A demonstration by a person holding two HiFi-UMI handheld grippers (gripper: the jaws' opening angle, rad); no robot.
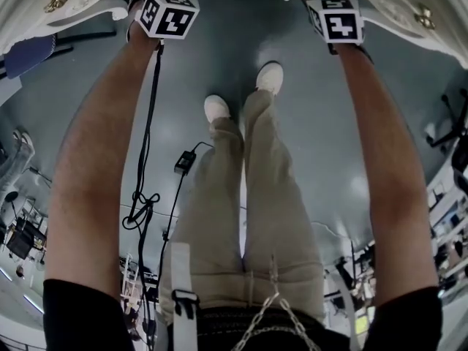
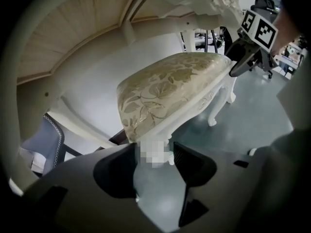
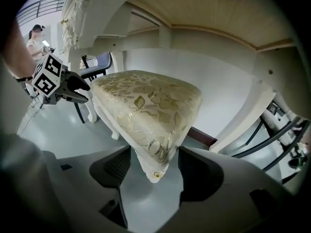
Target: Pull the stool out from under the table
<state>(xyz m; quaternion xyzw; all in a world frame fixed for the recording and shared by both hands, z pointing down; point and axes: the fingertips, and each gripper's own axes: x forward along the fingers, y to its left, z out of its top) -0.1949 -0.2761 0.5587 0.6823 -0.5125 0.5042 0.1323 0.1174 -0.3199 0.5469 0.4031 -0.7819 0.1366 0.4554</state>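
Note:
A white carved stool with a gold leaf-patterned cushion [image 2: 170,84] stands under the white table [image 2: 77,38]. One near corner of the seat sits between the jaws of my left gripper [image 2: 153,166], and the pads stand apart from it, so it is open. The other near corner [image 3: 154,166] pokes between the jaws of my right gripper [image 3: 154,174], which is also open with no firm press showing. Each gripper view shows the other gripper [image 2: 248,57] [image 3: 73,91] at the far corner. In the head view only the marker cubes [image 1: 167,13] [image 1: 336,19] show; the jaws are hidden.
The table's underside and legs [image 3: 243,125] arch over the stool. A blue chair [image 2: 46,144] stands under the table's far side. The person's legs and white shoes [image 1: 241,101] are on the grey floor, with a black cable [image 1: 150,196] trailing beside them.

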